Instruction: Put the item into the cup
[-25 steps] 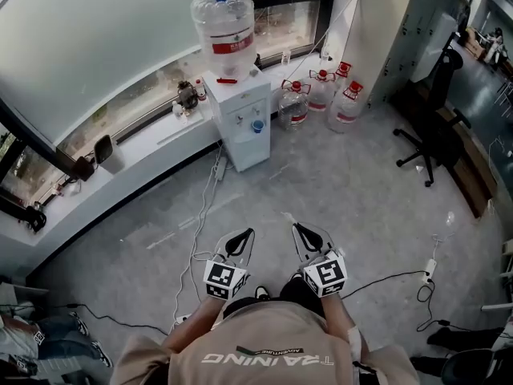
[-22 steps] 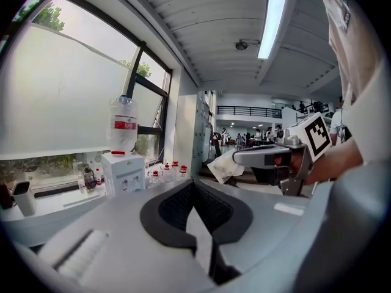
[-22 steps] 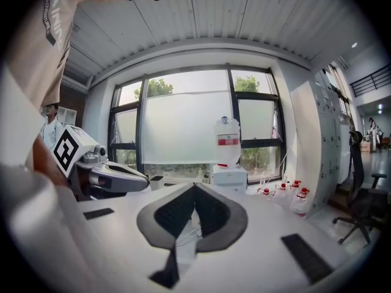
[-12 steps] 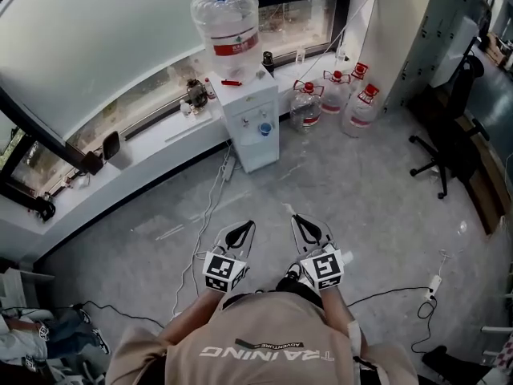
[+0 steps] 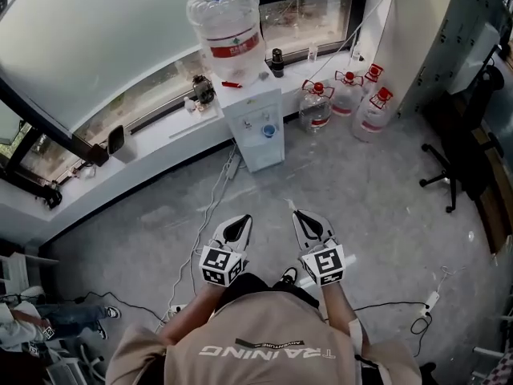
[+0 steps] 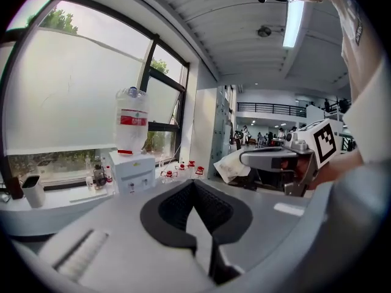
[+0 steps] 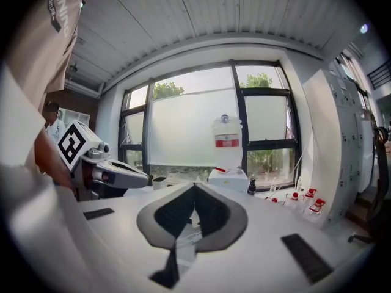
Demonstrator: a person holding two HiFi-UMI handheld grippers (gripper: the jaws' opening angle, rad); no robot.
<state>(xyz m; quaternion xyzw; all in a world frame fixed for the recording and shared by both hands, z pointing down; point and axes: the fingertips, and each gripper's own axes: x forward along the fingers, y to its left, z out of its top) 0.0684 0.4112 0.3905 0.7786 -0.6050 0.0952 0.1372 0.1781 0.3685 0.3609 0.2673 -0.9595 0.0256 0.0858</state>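
Grey floor (image 5: 377, 207) fills my head view. The left gripper (image 5: 240, 223) and right gripper (image 5: 303, 216) hang well short of the water dispenser (image 5: 255, 127), whose niche holds a blue cup (image 5: 268, 131). My left gripper view shows its jaws pressed together, empty. My right gripper view shows its jaws pinching a pale, translucent item (image 7: 186, 243), its shape unclear.

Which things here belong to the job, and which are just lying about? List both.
Job: left gripper, shut; right gripper, shut; blue cup, apparently, on the water dispenser. No item visible.
Lying about: spare water jugs, office chair, floor cables, dark bottle.
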